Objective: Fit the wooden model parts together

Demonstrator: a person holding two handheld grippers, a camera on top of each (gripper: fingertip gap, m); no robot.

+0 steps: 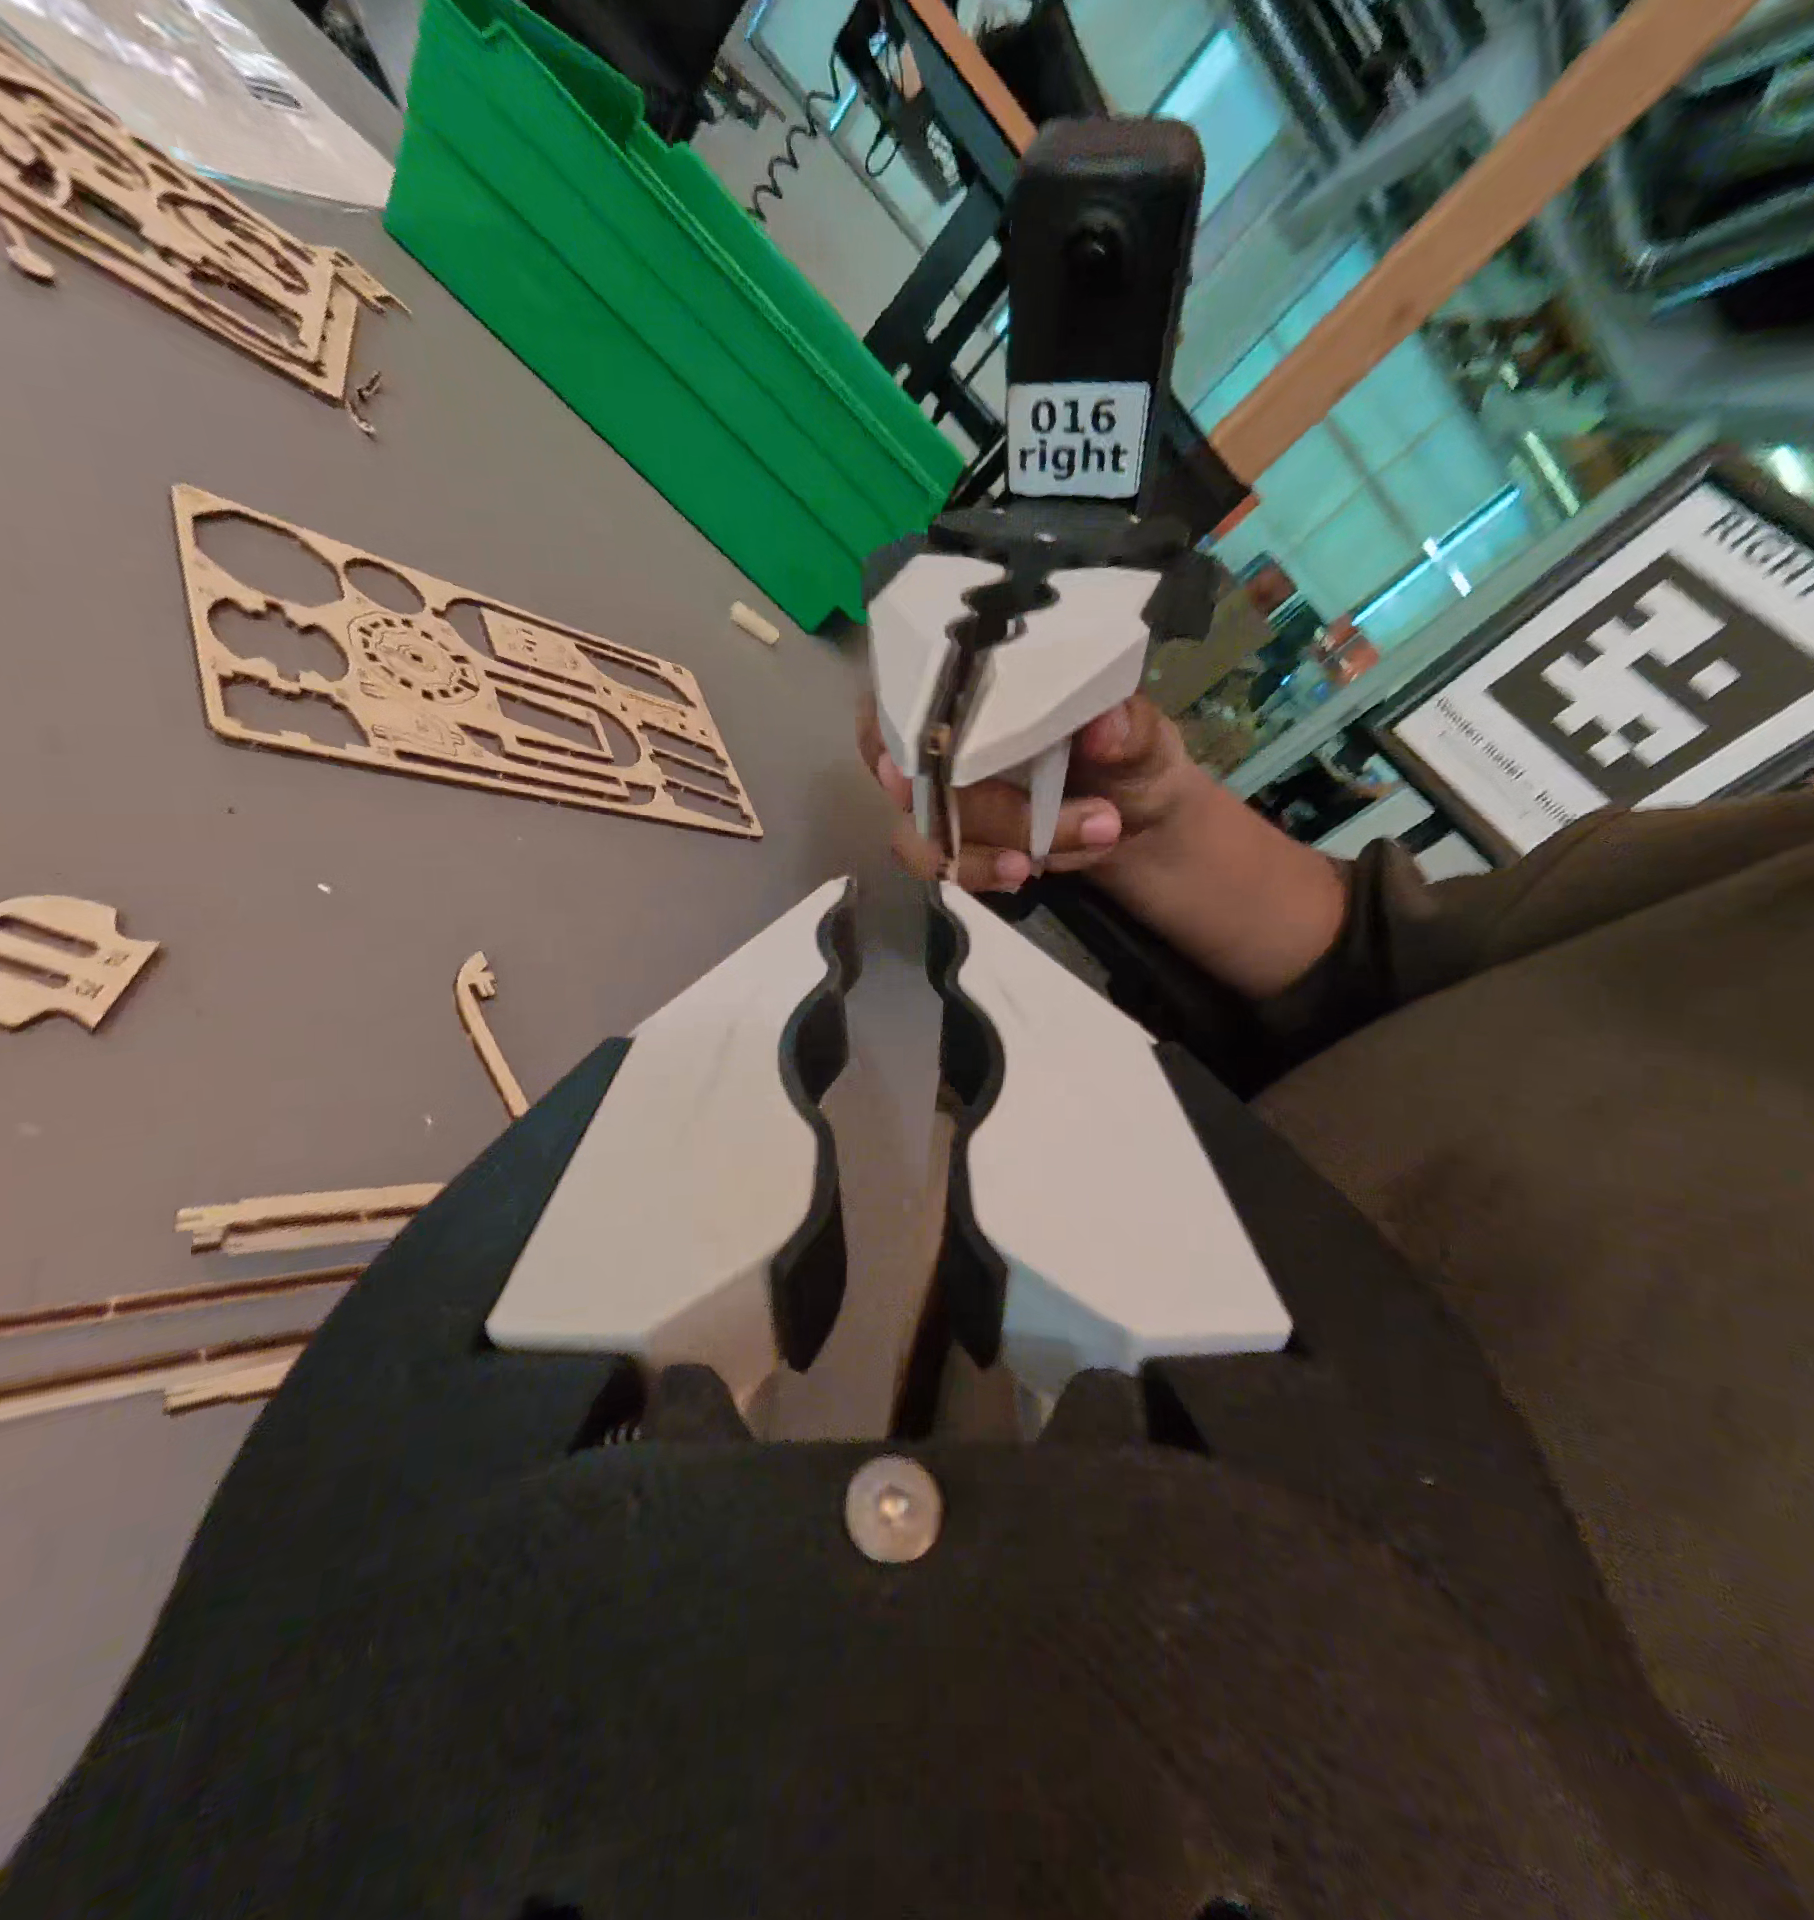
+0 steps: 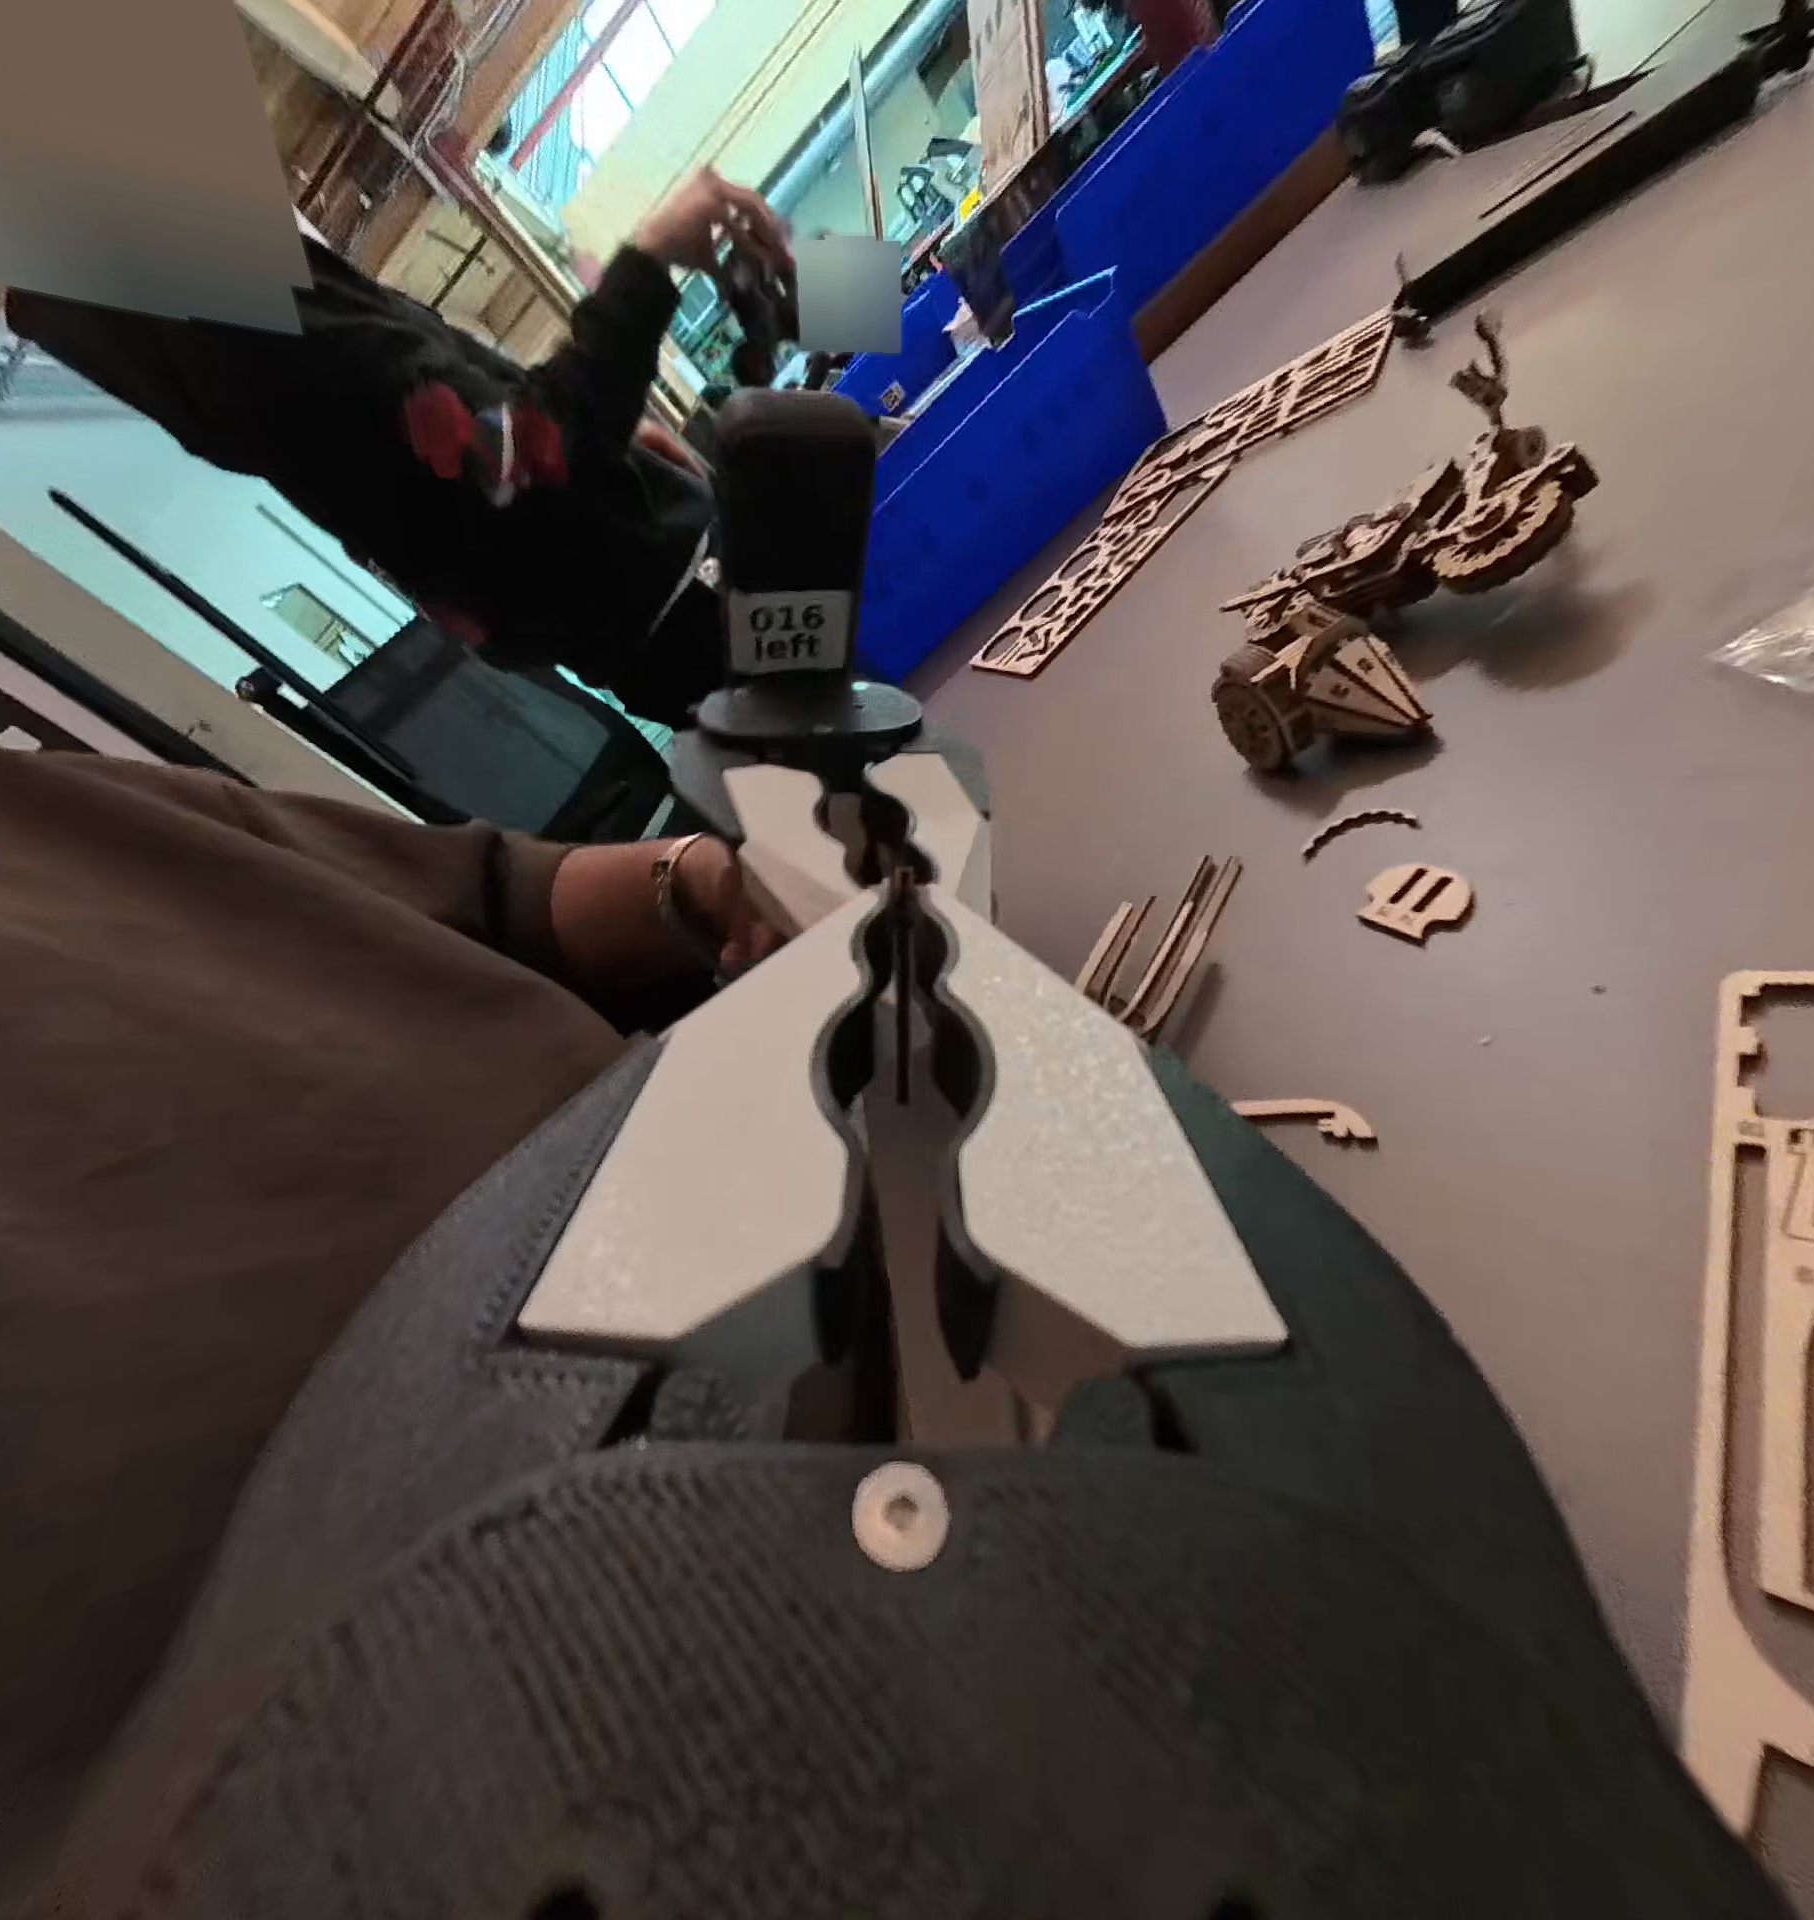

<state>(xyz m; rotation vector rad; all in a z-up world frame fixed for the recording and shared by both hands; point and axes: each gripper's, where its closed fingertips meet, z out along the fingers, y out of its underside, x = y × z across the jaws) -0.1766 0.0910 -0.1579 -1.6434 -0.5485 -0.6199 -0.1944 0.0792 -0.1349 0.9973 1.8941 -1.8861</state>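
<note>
My two grippers meet tip to tip above the grey table [image 1: 103, 727]. My left gripper [image 1: 895, 891] is closed on a thin wooden part [image 1: 947, 1132] that shows edge-on between its fingers. My right gripper [image 1: 950, 821] faces it, held by a hand [image 1: 1111, 790], and is shut on a thin wooden piece [image 1: 941, 769]. In the right wrist view my right gripper [image 2: 901, 920] grips a thin dark strip [image 2: 901, 997] edge-on. The strip's end reaches the tips of the left gripper [image 2: 882, 868]. Whether the two parts touch is hidden.
A green bin [image 1: 654, 312] and punched wooden sheets [image 1: 446, 665] lie at the back left, with loose parts [image 1: 41, 961] and strips [image 1: 290, 1216] nearer. A part-built wooden model [image 2: 1402, 561], blue bins [image 2: 1017, 488] and another sheet [image 2: 1765, 1299] lie to the right. A person in black [image 2: 446, 468] stands behind. Less than 4 cm separates the two grippers' tips.
</note>
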